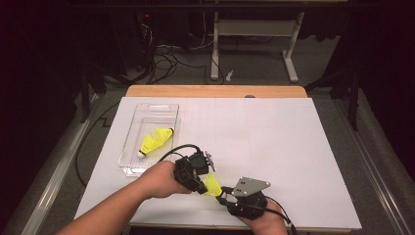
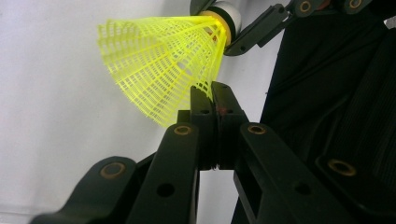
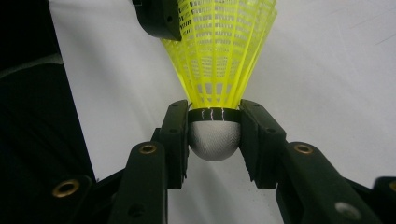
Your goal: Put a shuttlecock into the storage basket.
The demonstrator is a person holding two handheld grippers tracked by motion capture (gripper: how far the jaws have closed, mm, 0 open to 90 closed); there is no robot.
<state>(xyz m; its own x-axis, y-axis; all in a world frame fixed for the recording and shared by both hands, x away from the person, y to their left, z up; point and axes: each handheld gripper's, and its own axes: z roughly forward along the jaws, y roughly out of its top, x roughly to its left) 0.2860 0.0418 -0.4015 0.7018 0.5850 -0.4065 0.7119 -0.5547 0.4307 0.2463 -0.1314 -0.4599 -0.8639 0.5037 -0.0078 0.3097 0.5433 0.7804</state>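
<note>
Near the front edge of the white surface (image 1: 293, 161), held a yellow shuttlecock (image 1: 212, 185) between two grippers at once. From the high view, saw the left gripper (image 1: 203, 188) reaching in from the left and the right gripper (image 1: 224, 192), under its grey plate, from the front edge, with the shuttlecock a small yellow wedge between them. From the left gripper view, saw what the high view hid: jaws closed on the rim of the mesh skirt (image 2: 159, 70), pinching it thin. From the right gripper view, saw the jaws clamped on either side of the white rounded cork (image 3: 214, 140), skirt fanning upward. Toward the left edge of the surface, a clear tray (image 1: 142, 156) with two more yellow shuttlecocks (image 1: 155, 140) lying inside.
</note>
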